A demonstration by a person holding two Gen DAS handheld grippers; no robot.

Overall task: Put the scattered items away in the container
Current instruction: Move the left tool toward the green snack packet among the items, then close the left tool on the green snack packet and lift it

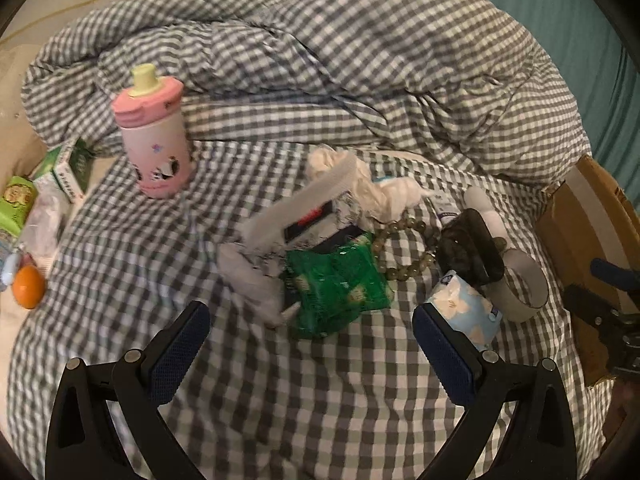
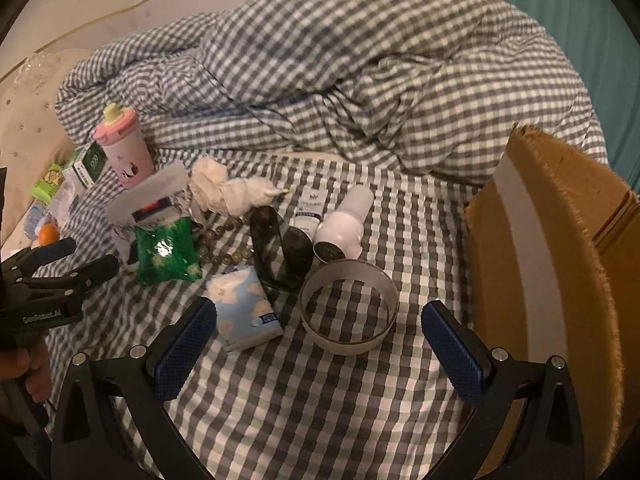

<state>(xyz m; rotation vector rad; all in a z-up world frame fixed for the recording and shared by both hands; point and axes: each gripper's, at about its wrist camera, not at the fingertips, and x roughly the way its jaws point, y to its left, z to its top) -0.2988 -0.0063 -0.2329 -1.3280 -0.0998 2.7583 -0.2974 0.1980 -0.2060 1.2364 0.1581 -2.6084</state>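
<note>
Cardboard box (image 2: 560,264) at the bed's (image 2: 320,400) right edge — both grippers empty.

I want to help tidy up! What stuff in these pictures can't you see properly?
- Cardboard box: its inside is hidden by its own wall, and the right wrist view's edge cuts it off.
- Flat packet: blurred in the left wrist view, label unreadable.
- Small boxes beside the pink bottle: print too small, partly cut off at the left edge.
- Bead bracelet: partly covered by the sunglasses.
</note>
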